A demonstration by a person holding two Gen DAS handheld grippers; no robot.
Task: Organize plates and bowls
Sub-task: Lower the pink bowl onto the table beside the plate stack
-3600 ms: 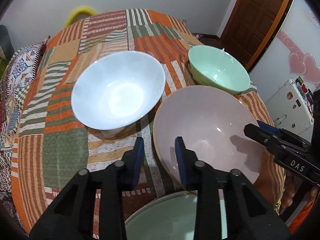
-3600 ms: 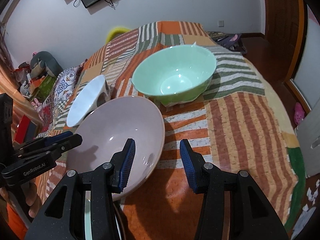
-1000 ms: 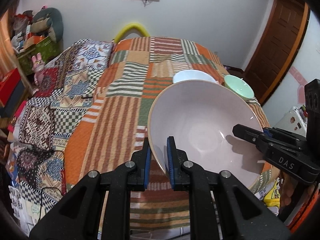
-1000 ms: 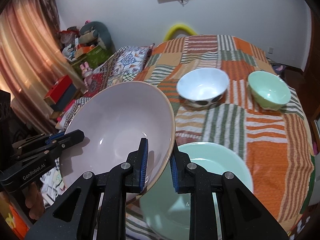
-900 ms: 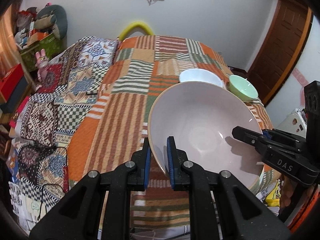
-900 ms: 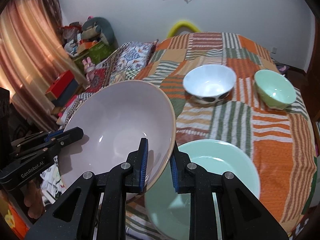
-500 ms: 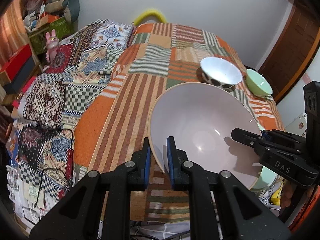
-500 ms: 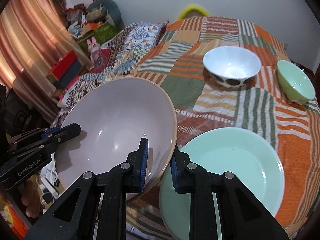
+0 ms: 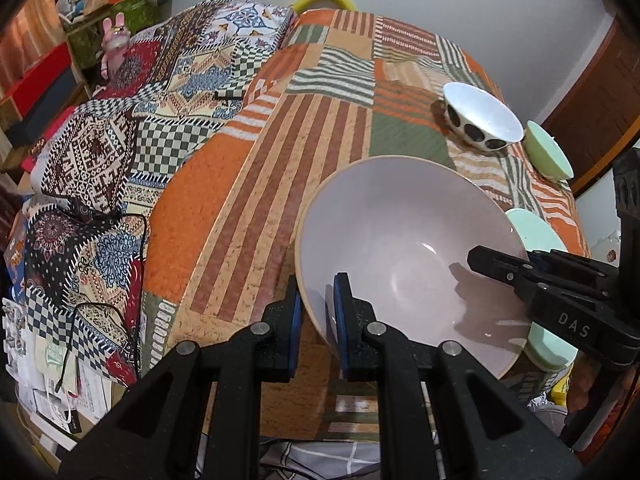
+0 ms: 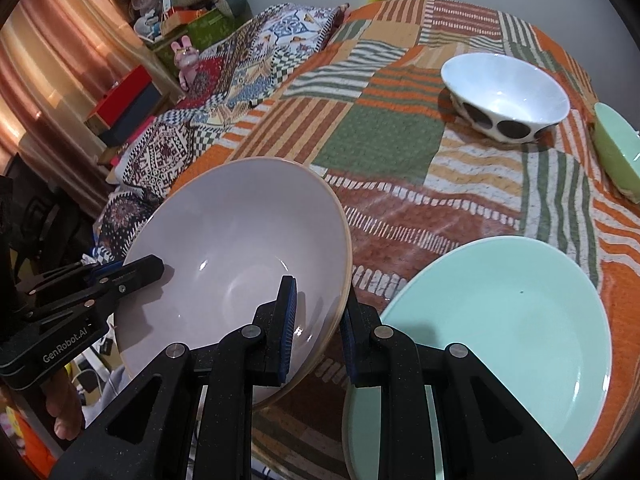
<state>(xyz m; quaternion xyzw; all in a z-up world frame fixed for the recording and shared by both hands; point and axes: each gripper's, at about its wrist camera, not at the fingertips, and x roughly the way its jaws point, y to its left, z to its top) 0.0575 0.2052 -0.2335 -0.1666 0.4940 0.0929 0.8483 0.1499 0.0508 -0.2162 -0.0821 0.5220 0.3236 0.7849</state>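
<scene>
A large pale pink bowl (image 9: 404,240) is held above the near edge of the table, gripped on opposite rims. My left gripper (image 9: 316,312) is shut on its left rim, and my right gripper (image 10: 318,316) is shut on its right rim; the bowl also shows in the right wrist view (image 10: 240,248). A mint green plate (image 10: 500,320) lies on the table just right of the bowl. A white bowl with dark spots (image 10: 506,96) and a small green bowl (image 10: 616,148) stand farther back.
The round table (image 9: 256,184) wears an orange, green and striped patchwork cloth. A patterned quilt (image 9: 120,128) hangs off to the left, with boxes and toys beyond it. A brown door (image 9: 600,92) is at the far right.
Both grippers closed on the pink bowl, lifted it off the green plate and carried it back and to the left. The table's bowls now look farther away.
</scene>
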